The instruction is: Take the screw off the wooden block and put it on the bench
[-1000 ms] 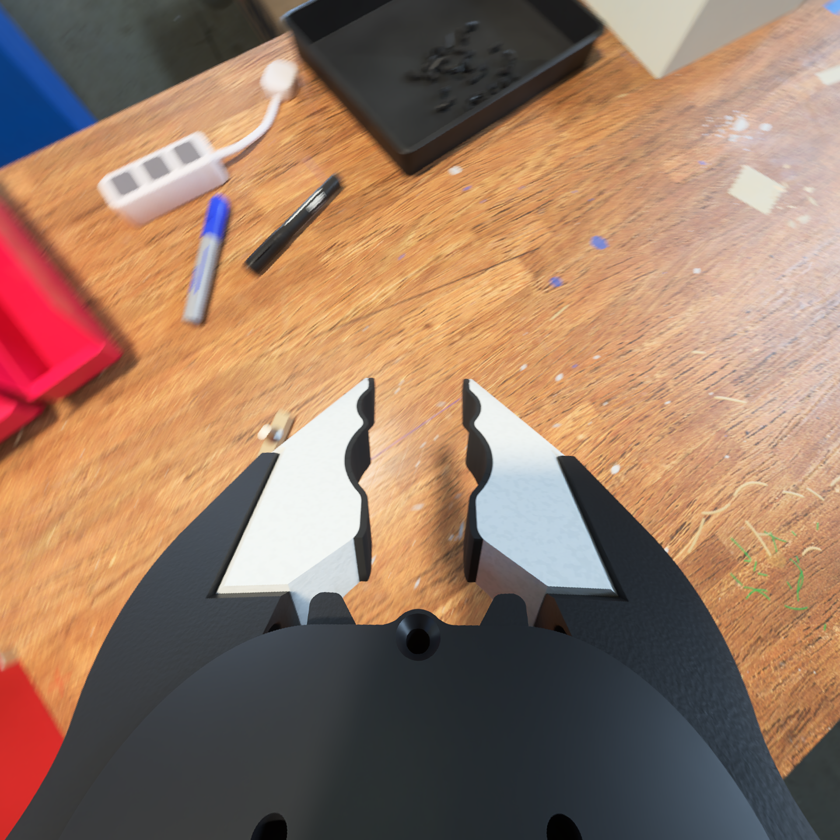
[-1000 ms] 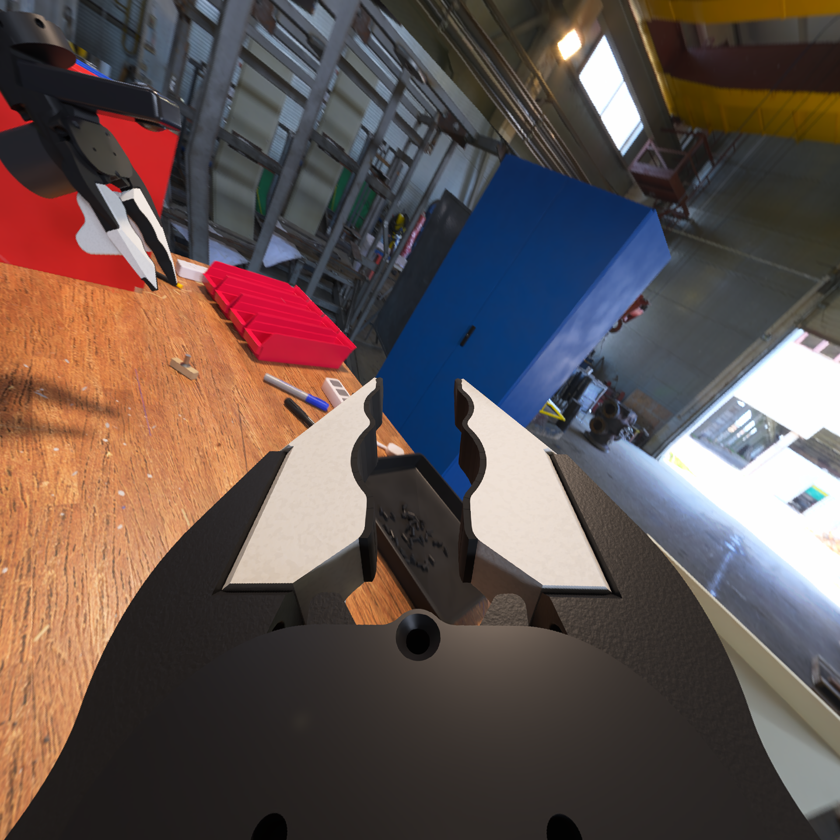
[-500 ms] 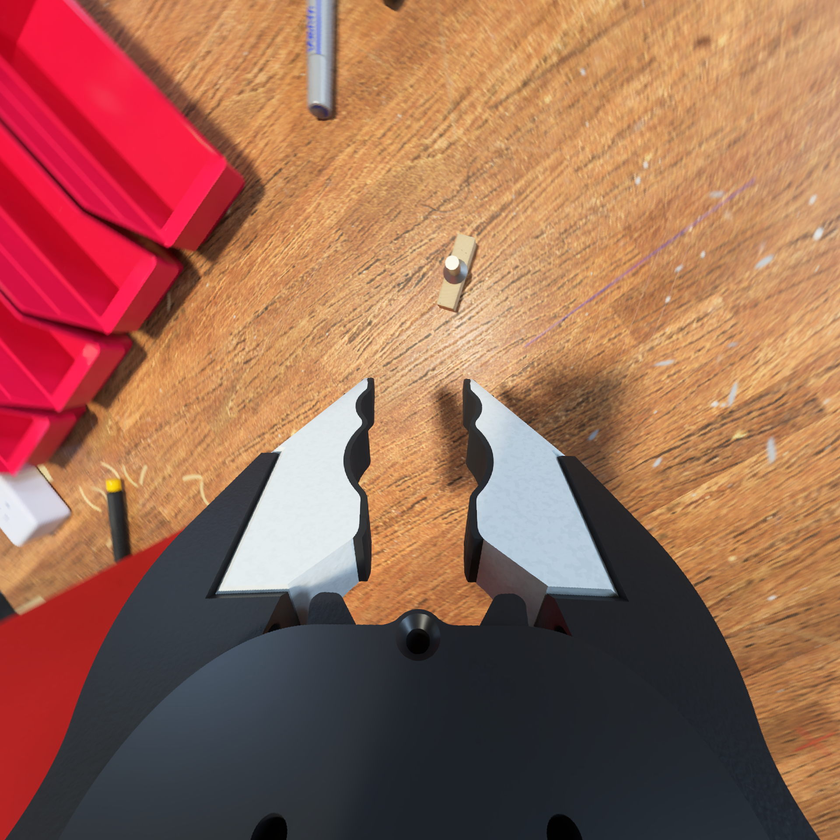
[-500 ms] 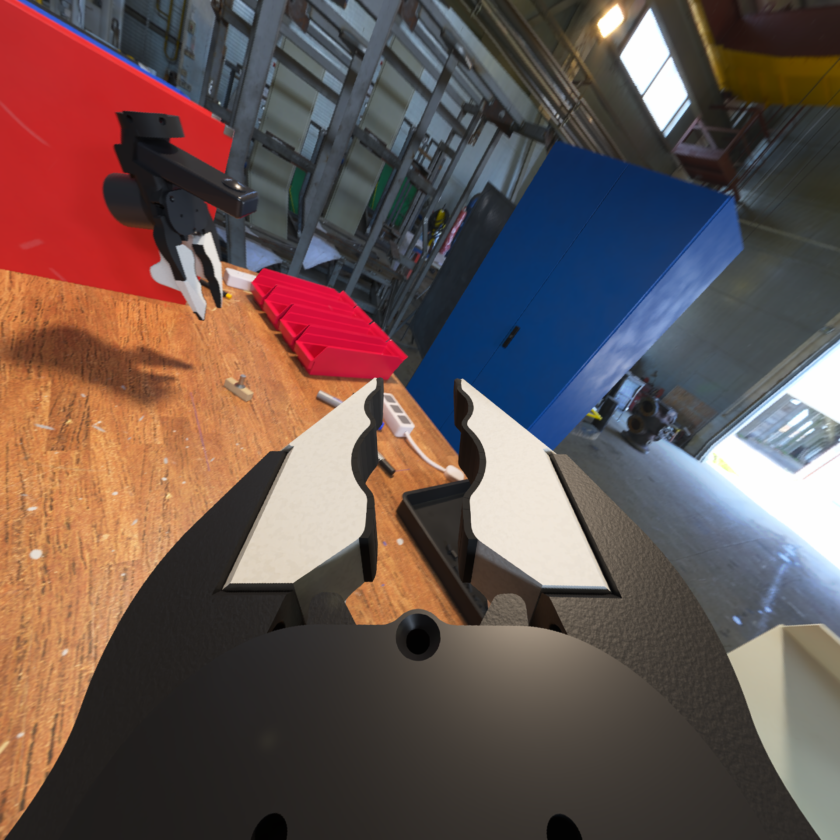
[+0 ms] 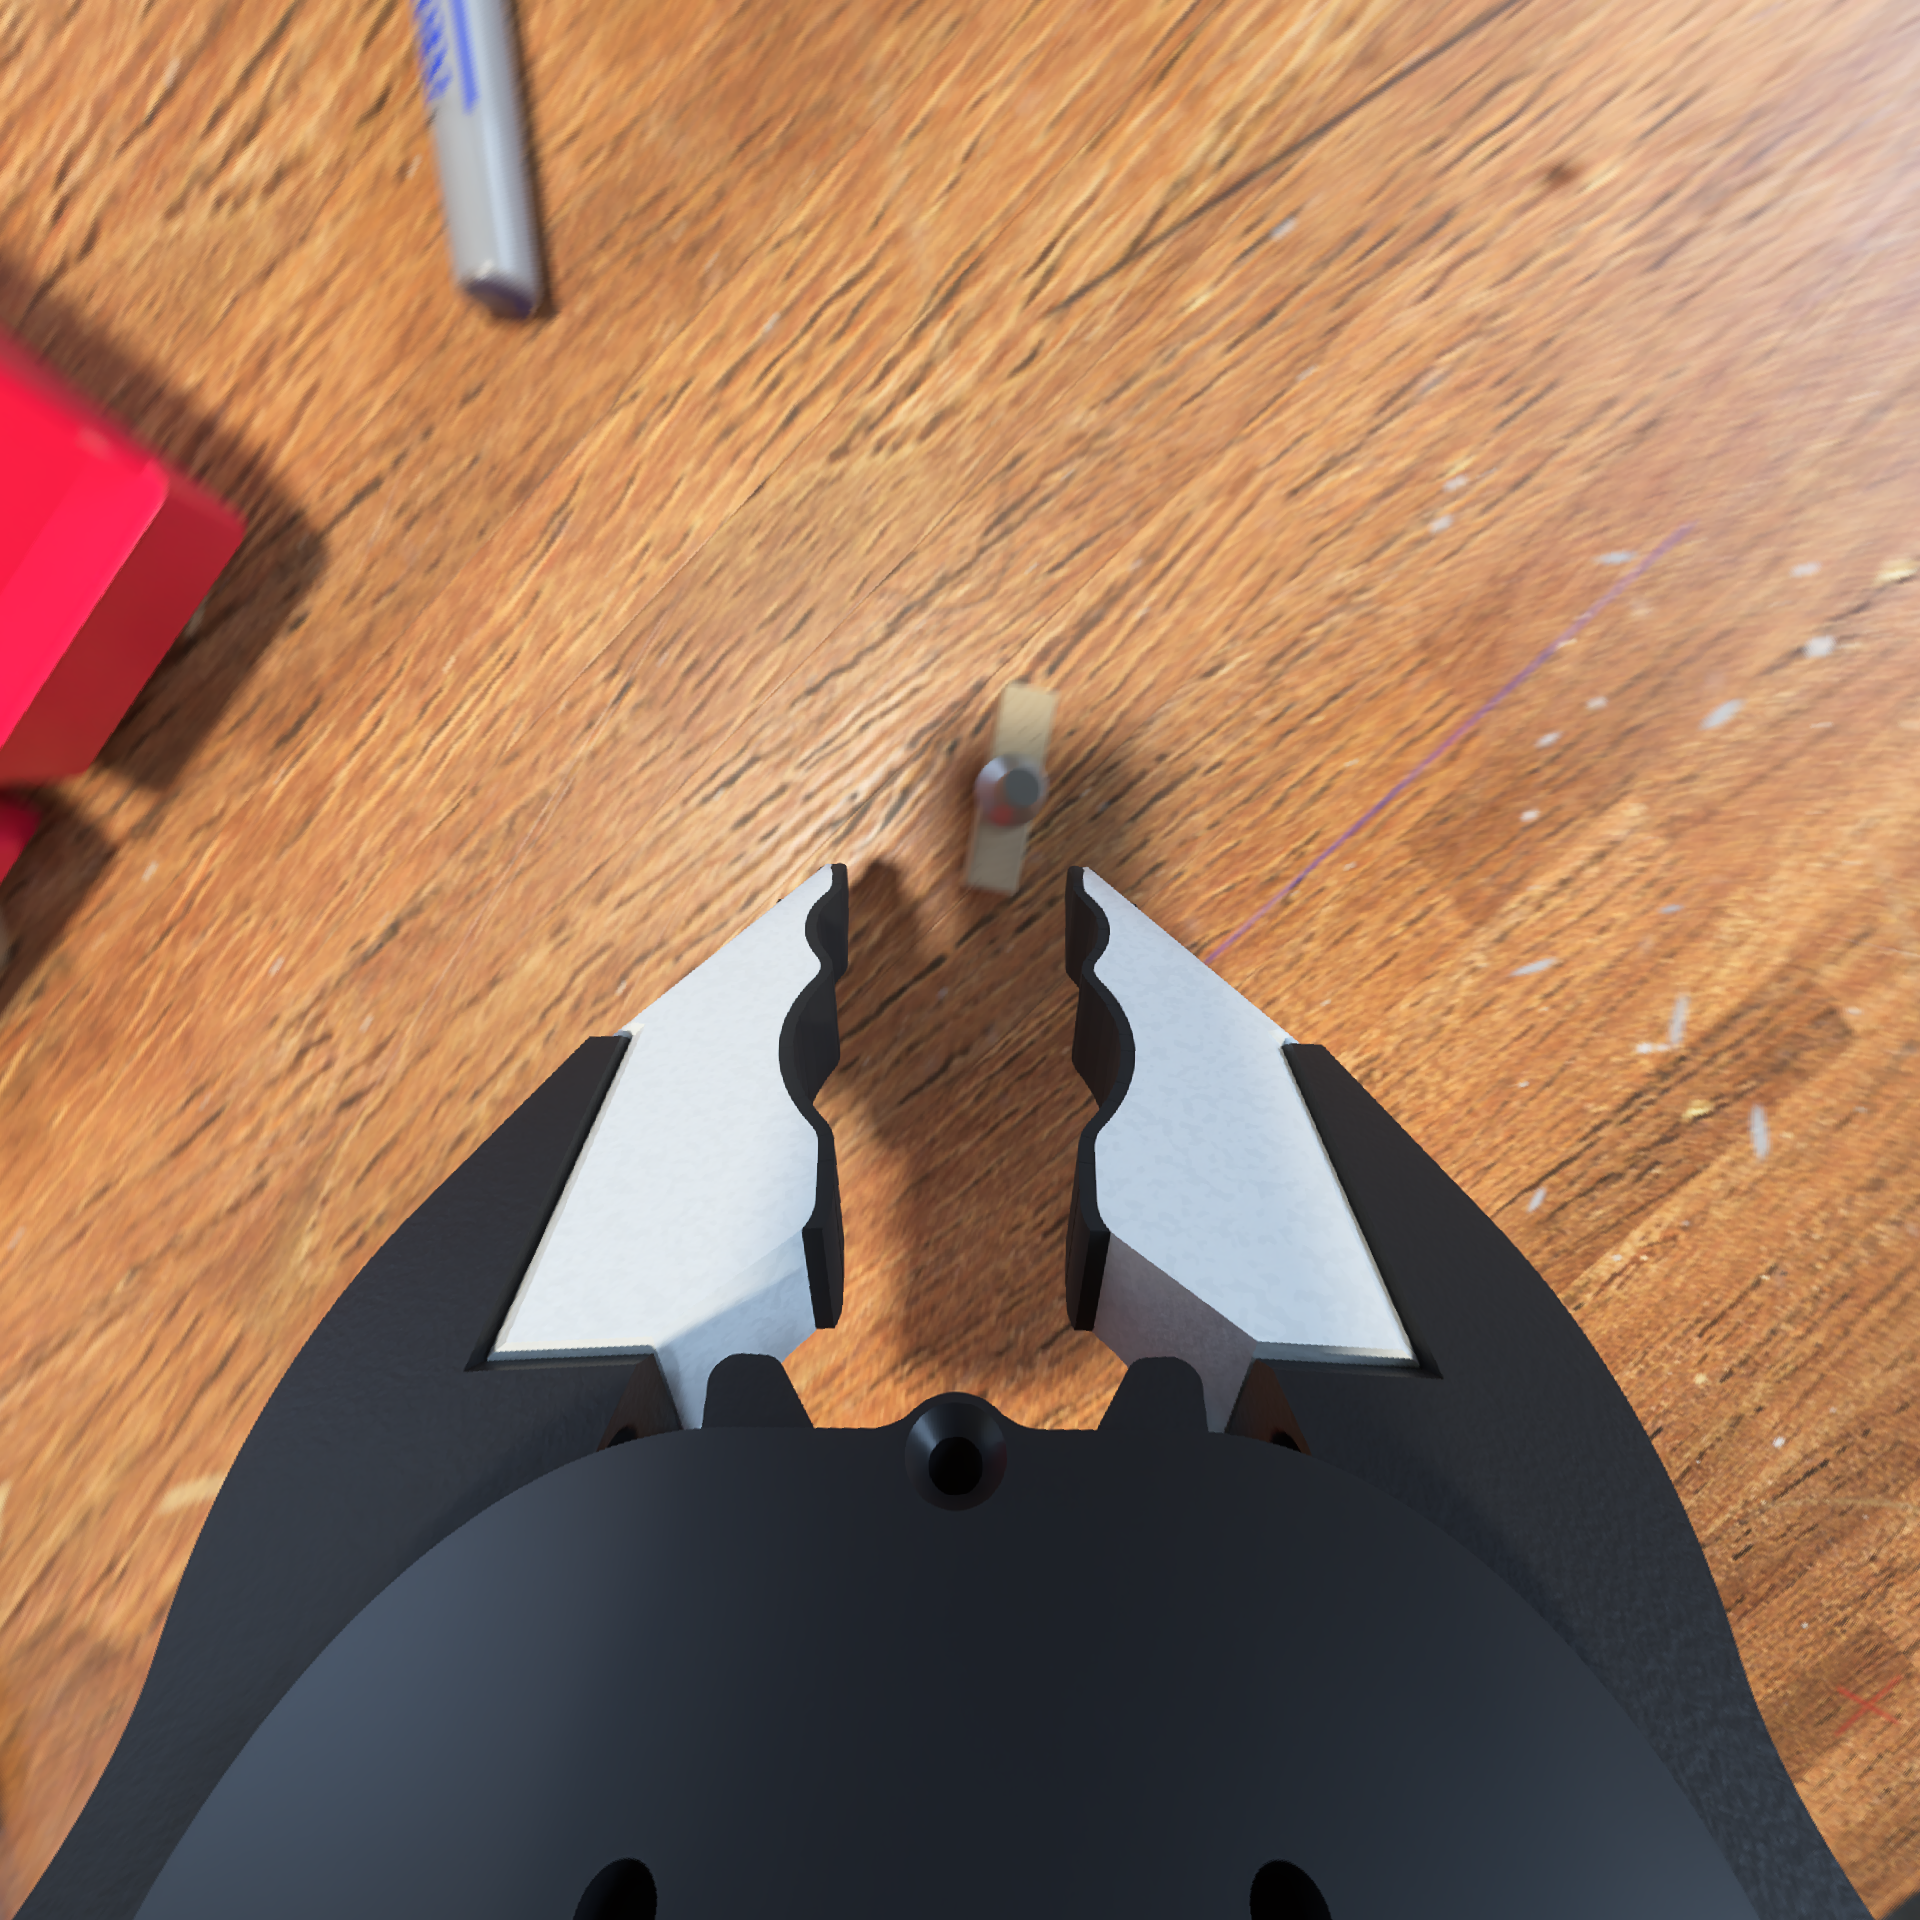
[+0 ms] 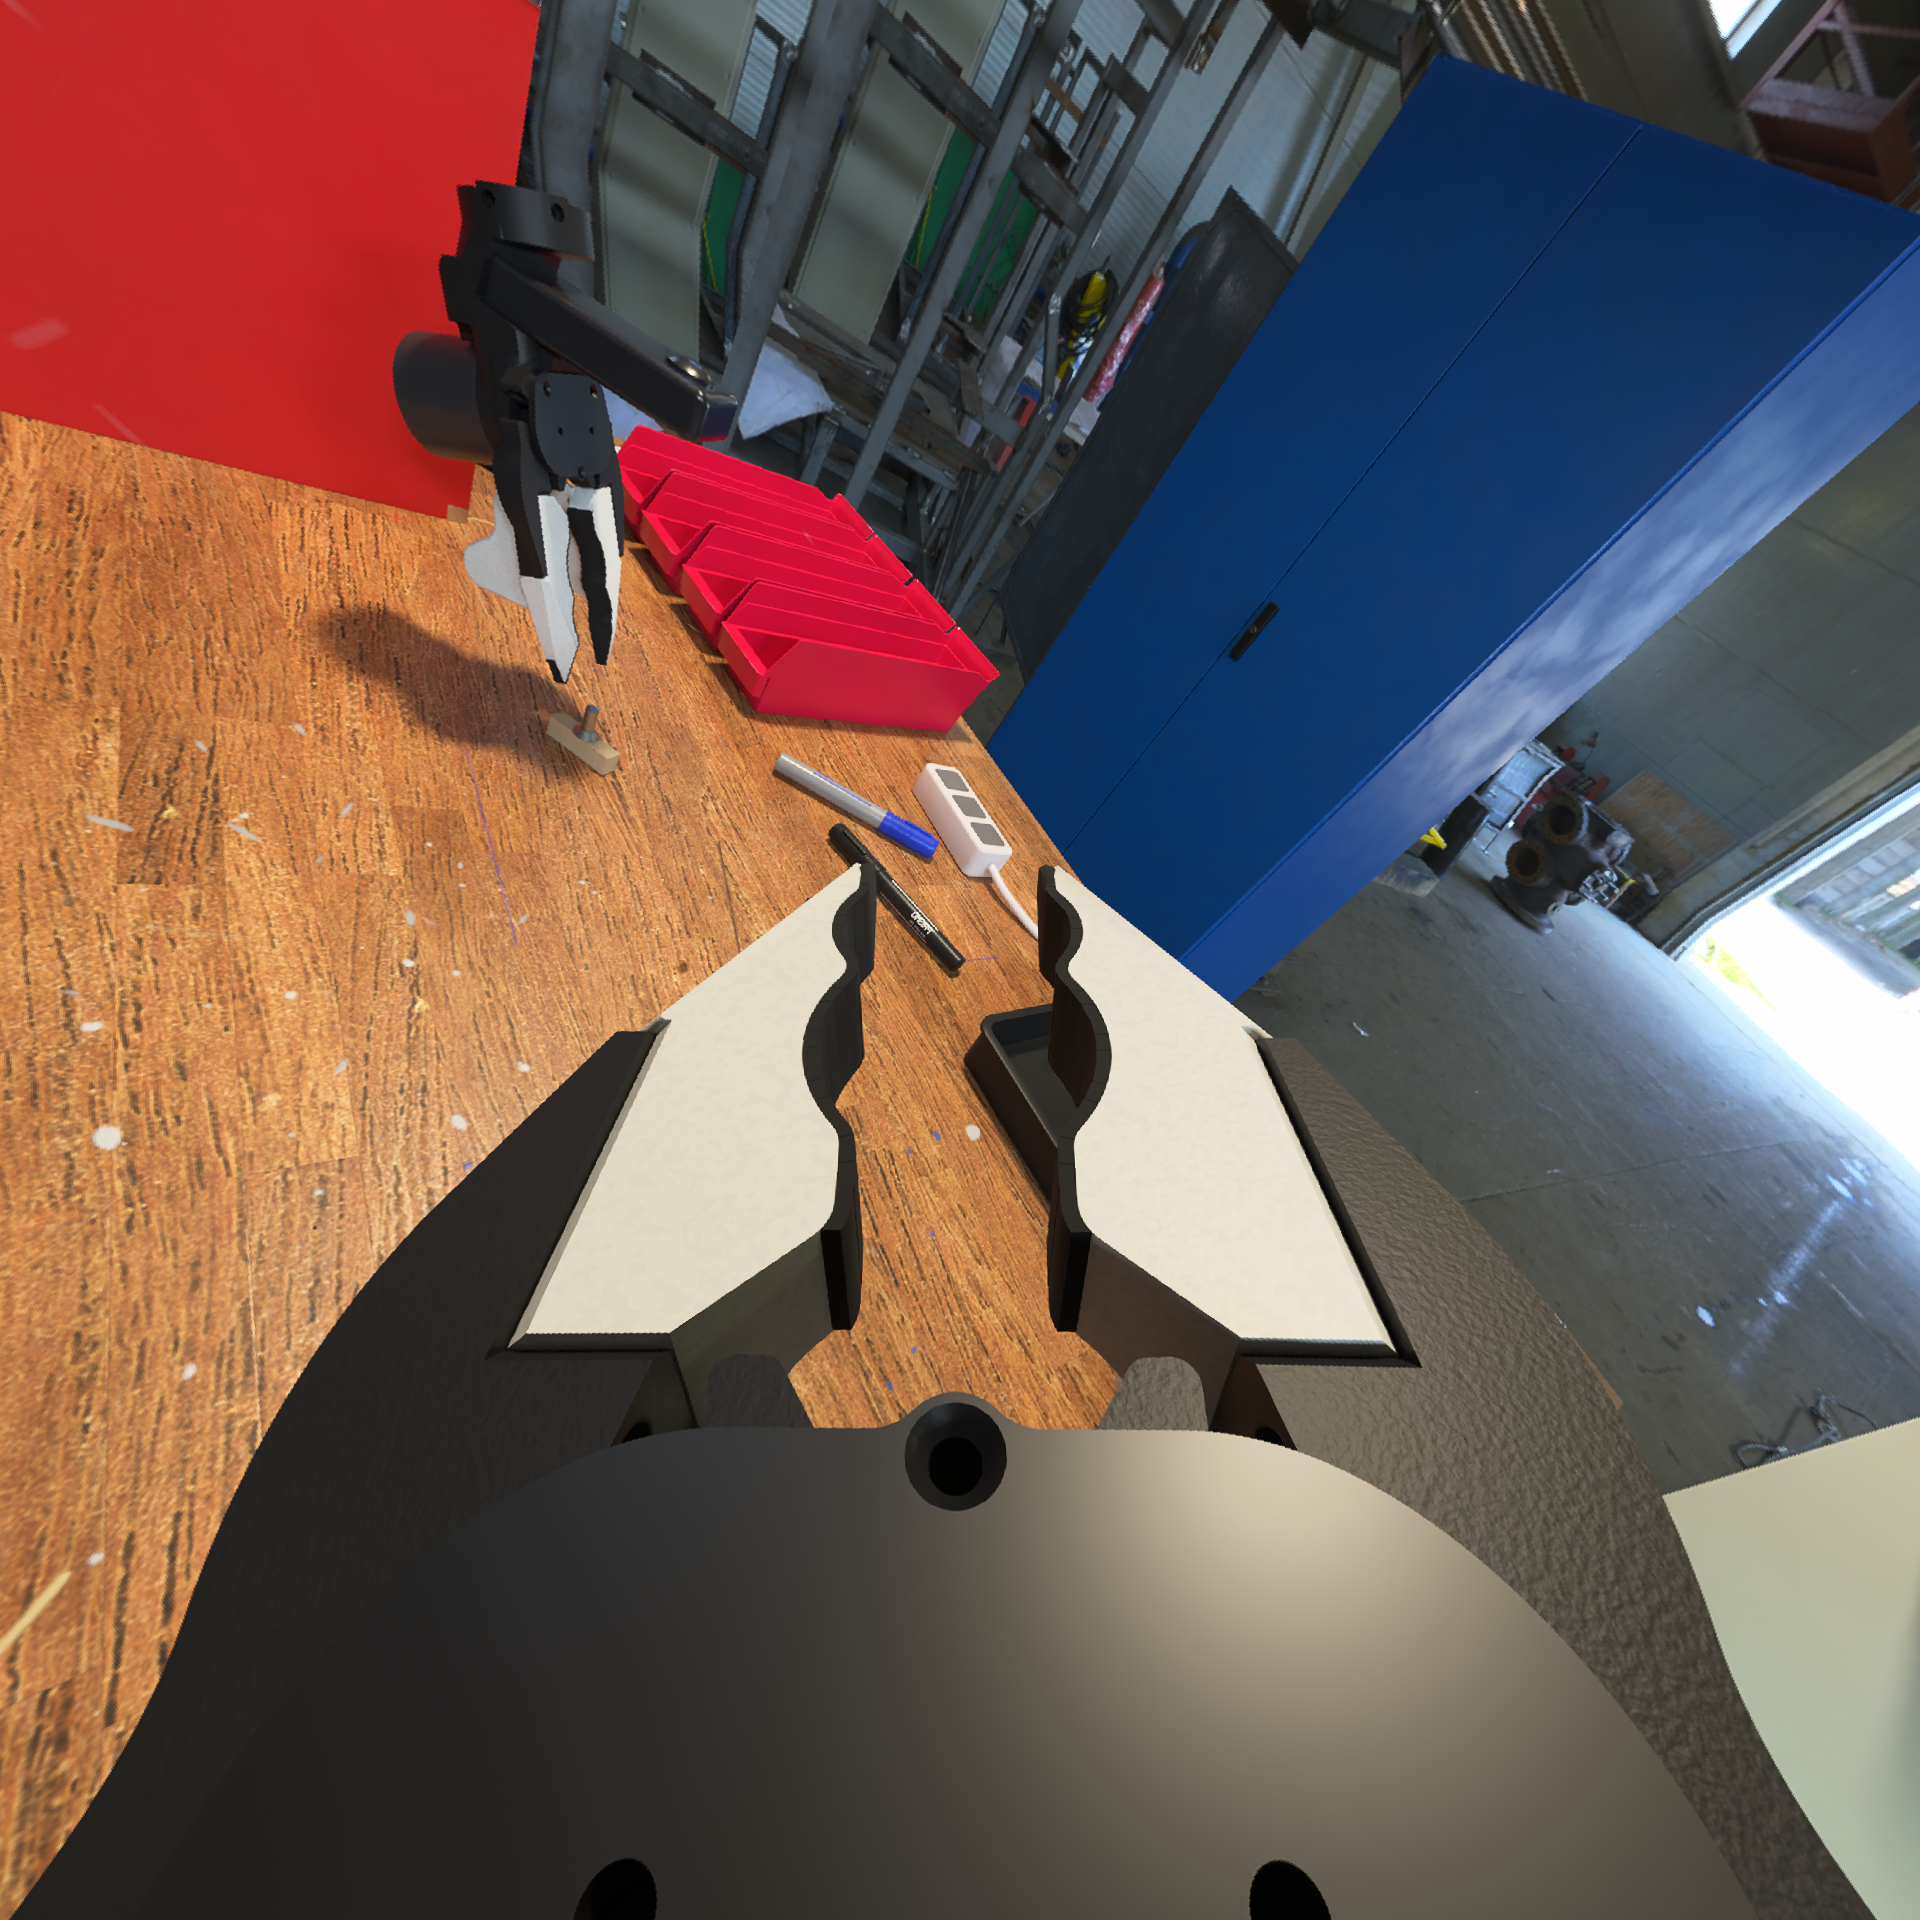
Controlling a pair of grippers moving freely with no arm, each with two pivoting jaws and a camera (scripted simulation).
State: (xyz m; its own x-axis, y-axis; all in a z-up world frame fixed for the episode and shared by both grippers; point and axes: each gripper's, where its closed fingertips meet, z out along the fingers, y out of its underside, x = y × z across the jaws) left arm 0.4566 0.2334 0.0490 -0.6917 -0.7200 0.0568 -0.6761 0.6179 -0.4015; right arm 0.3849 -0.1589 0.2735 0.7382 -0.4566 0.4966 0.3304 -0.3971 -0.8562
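A small pale wooden block (image 5: 1023,717) lies on the wooden bench (image 5: 1351,312). A grey metal screw (image 5: 1010,792) stands upright in its middle. My left gripper (image 5: 956,878) is open and empty, pointing down, its fingertips just short of the block and above it. In the right wrist view the block (image 6: 578,746) and screw (image 6: 591,719) sit directly below the left gripper (image 6: 582,665). My right gripper (image 6: 951,883) is open and empty, well away from the block, above the bench near the black pen.
Red bins (image 6: 821,613) stand beside the block, one corner in the left wrist view (image 5: 94,582). A blue-capped marker (image 6: 854,805), a black pen (image 6: 899,899), a white power strip (image 6: 961,821) and a black tray (image 6: 1013,1081) lie near the bench edge. A red panel (image 6: 229,208) stands behind.
My left gripper has swung over the bench to the block and come down close above it; the block now sits just ahead of its fingertips. My right gripper has turned towards the bench.
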